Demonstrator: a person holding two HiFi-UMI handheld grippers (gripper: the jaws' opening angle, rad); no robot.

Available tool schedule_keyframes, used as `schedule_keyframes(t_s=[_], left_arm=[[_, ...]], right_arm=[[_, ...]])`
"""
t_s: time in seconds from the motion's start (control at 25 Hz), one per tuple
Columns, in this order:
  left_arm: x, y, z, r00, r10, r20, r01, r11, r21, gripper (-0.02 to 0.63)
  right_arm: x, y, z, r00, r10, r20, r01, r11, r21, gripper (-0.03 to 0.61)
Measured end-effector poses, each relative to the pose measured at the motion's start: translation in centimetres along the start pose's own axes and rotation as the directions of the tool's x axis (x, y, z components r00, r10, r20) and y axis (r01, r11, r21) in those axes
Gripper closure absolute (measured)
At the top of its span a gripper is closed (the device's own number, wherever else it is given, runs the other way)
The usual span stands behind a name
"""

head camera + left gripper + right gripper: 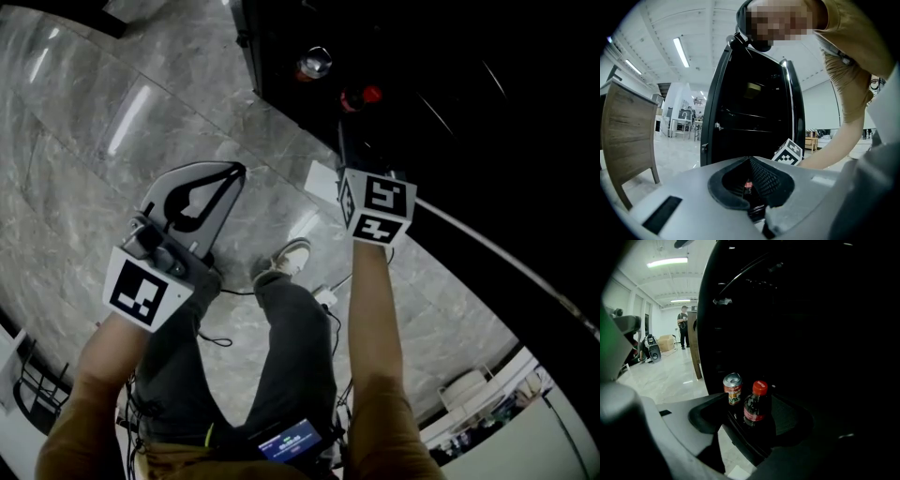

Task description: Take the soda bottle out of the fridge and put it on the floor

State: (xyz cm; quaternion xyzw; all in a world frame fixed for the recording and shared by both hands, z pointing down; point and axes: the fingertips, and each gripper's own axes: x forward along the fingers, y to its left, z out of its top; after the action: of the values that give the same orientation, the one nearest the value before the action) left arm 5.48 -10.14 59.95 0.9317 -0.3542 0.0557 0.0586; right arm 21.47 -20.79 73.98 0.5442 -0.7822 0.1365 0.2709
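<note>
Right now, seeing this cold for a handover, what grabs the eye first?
A red-capped soda bottle stands in the dark fridge beside a can, between the right gripper and its open jaws. Over the marble floor, the left gripper is shut and empty.

Deep shadow over fridge (811,310) interior and soda bottle's (756,408) base.

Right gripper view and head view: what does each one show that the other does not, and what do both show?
Only the right gripper view shows a person standing far off in the room, and ceiling lights. Only the head view shows the left tool, the wearer's shoe and legs. Both show the soda bottle with its red cap and the can beside it, low in the dark fridge.
</note>
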Motion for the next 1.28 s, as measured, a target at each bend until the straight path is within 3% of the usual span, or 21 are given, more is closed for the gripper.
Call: schedule_keyframes(t_s=[0.56,0.92,1.28], left_arm=[[1.6,1.0,-3.6,1.0,-0.018,0.004,0.018,0.999,0.028,0.62],[2.0,1.4,-5.5,0.997,-0.066,0.036,0.064,0.996,0.058,0.618],[2.1,3.3,-7.0,0.998,-0.043,0.047,0.04,0.997,0.063,0.618]], right_arm=[[5.5,-1.7,-3.0,1.0,0.018,-0.02,-0.018,1.0,0.008,0.261],[8.0,-1.6,-3.4,0.999,0.032,0.005,-0.032,0.999,-0.007,0.259],[9.0,-1.7,-3.0,0.999,0.025,0.022,-0.024,0.998,-0.05,0.27]])
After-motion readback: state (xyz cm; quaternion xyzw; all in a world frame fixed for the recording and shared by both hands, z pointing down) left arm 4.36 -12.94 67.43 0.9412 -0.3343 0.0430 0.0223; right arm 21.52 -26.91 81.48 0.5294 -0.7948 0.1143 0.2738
